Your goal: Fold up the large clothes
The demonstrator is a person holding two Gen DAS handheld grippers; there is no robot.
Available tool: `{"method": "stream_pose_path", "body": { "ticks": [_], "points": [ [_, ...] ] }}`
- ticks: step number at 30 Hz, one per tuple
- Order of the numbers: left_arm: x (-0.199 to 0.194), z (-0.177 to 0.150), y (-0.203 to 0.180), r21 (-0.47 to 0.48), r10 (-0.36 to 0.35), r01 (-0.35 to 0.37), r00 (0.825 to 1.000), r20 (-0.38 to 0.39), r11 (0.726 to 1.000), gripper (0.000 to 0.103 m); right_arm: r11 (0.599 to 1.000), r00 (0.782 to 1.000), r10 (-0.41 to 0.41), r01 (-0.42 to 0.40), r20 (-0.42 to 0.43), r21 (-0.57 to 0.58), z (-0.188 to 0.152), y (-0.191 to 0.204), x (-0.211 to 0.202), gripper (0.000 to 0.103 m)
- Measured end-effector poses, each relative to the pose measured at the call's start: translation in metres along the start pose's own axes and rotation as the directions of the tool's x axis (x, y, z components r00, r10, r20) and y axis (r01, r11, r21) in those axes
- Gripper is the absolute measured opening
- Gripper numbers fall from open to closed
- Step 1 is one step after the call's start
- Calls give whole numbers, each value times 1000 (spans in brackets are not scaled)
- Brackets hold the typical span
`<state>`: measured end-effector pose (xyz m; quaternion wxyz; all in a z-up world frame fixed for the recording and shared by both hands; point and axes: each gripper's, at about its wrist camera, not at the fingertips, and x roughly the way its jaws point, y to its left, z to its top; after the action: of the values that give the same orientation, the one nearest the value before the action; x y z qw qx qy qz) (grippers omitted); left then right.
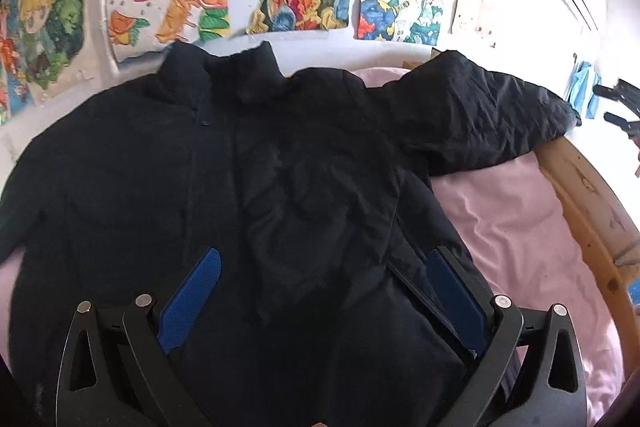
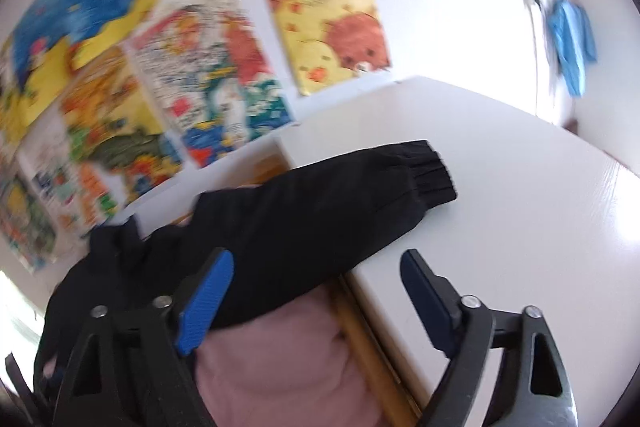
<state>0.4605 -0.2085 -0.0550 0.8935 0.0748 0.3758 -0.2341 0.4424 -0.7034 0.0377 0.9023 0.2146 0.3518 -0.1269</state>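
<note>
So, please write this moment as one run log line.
jacket: spread flat on pink sheet | sleeve: over white ledge | left gripper: open | right gripper: open, empty

Bare white tabletop (image 2: 520, 207) right of sleeve (image 2: 320, 203)

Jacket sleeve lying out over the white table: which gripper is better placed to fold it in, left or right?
Probably right. The right gripper has open jaws just short of the sleeve, whose cuff rests on the white table. The left gripper, also open, hovers over the jacket body.
</note>
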Motion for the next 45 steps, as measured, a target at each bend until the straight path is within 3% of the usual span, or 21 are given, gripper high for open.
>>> {"method": "stream_pose_path", "body": {
  "ticks": [6, 10, 20, 22, 24, 27, 29, 32, 36, 39, 45],
  "points": [
    [19, -6, 0, 33, 1, -1, 1000, 8, 999, 101, 994, 995, -101, 101, -17, 34, 33, -39, 63, 79],
    [38, -9, -4, 52, -4, 6, 999, -35, 999, 101, 987, 990, -134, 138, -53, 77, 44, -66, 93, 79],
    [51, -11, -6, 57, -54, 57, 997, -52, 997, 101, 975, 975, -204, 211, -86, 72, 33, -77, 109, 78],
    [51, -11, -8, 65, -54, 57, 997, -50, 996, 101, 979, 980, -177, 186, -91, 89, 33, -78, 110, 66],
    [49, -11, -9, 67, -52, 54, 998, -44, 996, 101, 975, 977, -193, 201, -87, 94, 34, -77, 112, 61],
    [47, -9, -6, 51, -43, 45, 998, -41, 998, 101, 966, 972, -219, 228, -87, 119, 35, -82, 112, 43],
    [47, -8, -4, 34, -37, 39, 998, -47, 999, 101, 958, 967, -240, 250, -85, 142, 35, -86, 110, 17],
    [51, -5, 2, 2, -27, 27, 997, -72, 1000, 101, 960, 974, -216, 224, -67, 169, 34, -88, 102, 8],
    [47, 0, 14, -50, -46, 42, 996, -73, 998, 101, 973, 983, -184, 184, -12, 137, 39, -67, 80, 5],
    [37, 7, 24, -84, -59, 55, 997, -44, 995, 101, 985, 984, -171, 169, 43, 48, 51, -28, 56, 4],
    [17, 22, 49, -150, -74, 76, 997, 13, 986, 101, 975, 987, -65, 93, 145, -201, 64, 101, 13, 4]
  ]
}}
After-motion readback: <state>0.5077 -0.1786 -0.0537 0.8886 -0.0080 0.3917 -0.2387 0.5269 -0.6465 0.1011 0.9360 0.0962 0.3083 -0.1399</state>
